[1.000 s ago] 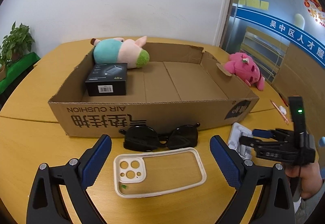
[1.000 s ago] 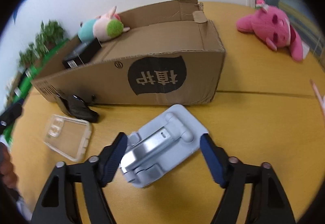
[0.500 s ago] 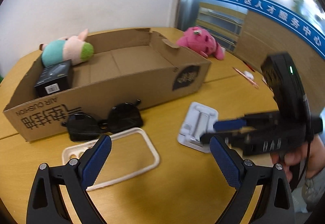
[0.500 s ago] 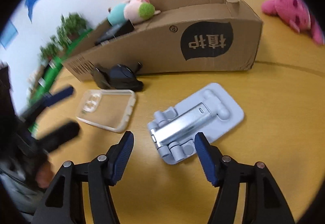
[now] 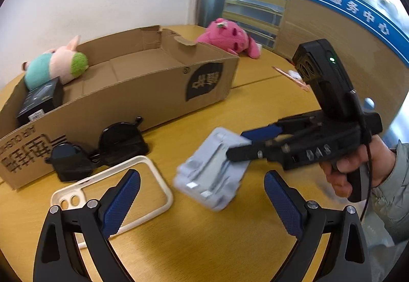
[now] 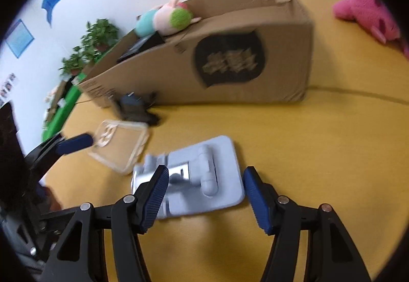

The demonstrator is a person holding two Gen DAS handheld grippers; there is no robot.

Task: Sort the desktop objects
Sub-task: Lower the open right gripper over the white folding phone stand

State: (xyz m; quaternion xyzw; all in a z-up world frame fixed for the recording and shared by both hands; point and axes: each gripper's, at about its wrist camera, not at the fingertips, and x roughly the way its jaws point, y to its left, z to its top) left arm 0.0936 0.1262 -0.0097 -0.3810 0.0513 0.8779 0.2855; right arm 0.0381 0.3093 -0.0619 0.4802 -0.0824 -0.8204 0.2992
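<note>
A grey folding phone stand (image 5: 212, 169) lies on the yellow table, blurred in the left wrist view. My right gripper (image 6: 205, 195) straddles the stand (image 6: 202, 174) with its jaws apart. One blue pad overlaps the folded end, the other sits at the base's edge, and no squeeze shows. In the left wrist view a hand holds that right gripper (image 5: 245, 143) over the stand. My left gripper (image 5: 202, 201) is open and holds nothing, just short of the stand. Its left finger hangs over a clear phone case (image 5: 110, 187). Black sunglasses (image 5: 102, 151) rest against the box.
An open cardboard box (image 5: 153, 102) holds a pig plush (image 5: 53, 64) and a small black carton (image 5: 41, 100). A pink plush (image 5: 227, 37) lies on the table behind the box. A pencil (image 5: 291, 77) lies at the right, and potted plants (image 6: 97, 36) stand beyond the table.
The left wrist view has swung right, from the phone case and sunglasses towards the stand. The right gripper has dropped over the stand, which now sits turned between its jaws.
</note>
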